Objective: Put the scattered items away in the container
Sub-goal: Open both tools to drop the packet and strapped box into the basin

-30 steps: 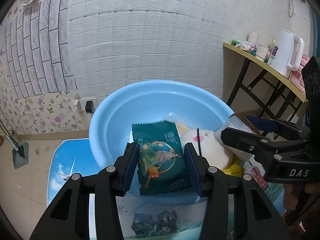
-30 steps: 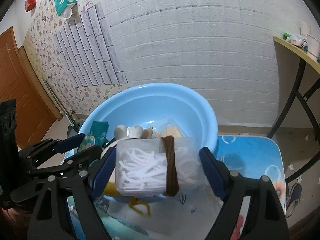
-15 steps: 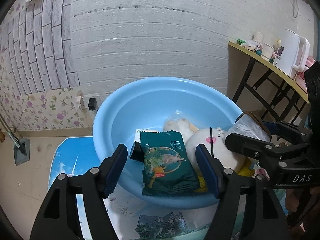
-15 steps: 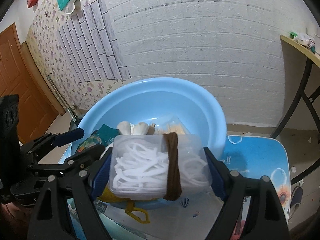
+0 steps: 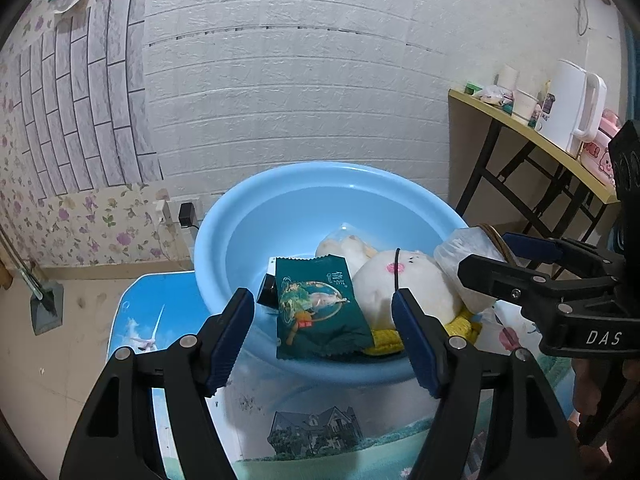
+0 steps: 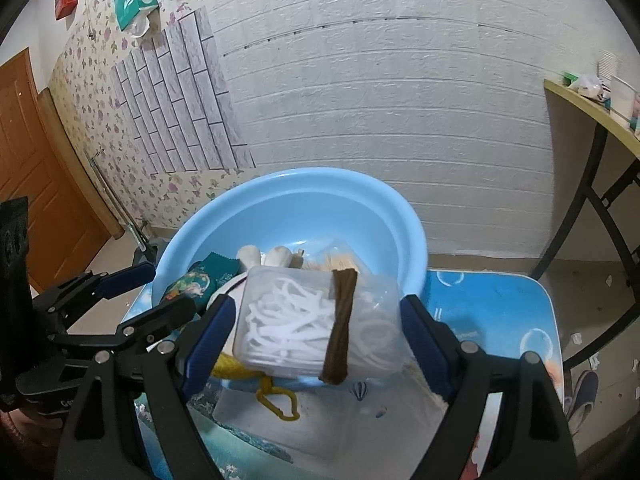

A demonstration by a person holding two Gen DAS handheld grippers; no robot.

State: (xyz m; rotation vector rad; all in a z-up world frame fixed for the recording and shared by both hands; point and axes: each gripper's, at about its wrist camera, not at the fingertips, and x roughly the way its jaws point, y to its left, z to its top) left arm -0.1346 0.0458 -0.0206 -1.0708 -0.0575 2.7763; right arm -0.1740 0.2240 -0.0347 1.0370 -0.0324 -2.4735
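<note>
Mostly done: basin [image 5: 224, 232] already holds green packet [image 5: 320, 312], plush [image 5: 404, 284], wrapped snack [image 5: 344, 240]. Left gripper [image 5: 323, 338] just opened, empty, packet dropped at near rim. Right gripper [image 6: 316, 328] clamps clear box [image 6: 316, 320] above near rim; still needs dropping in.

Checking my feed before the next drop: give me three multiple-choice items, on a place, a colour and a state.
1. Where is the green packet? A) on the floor B) in the blue basin C) on the shelf
2. The band round the clear box is: A) red B) white C) brown
3. The right gripper is: A) shut on the clear box B) open, empty C) shut on the packet
Answers: B, it leans inside the basin's near rim; C, a brown strap crosses the box; A, both pads press the box's sides.
</note>
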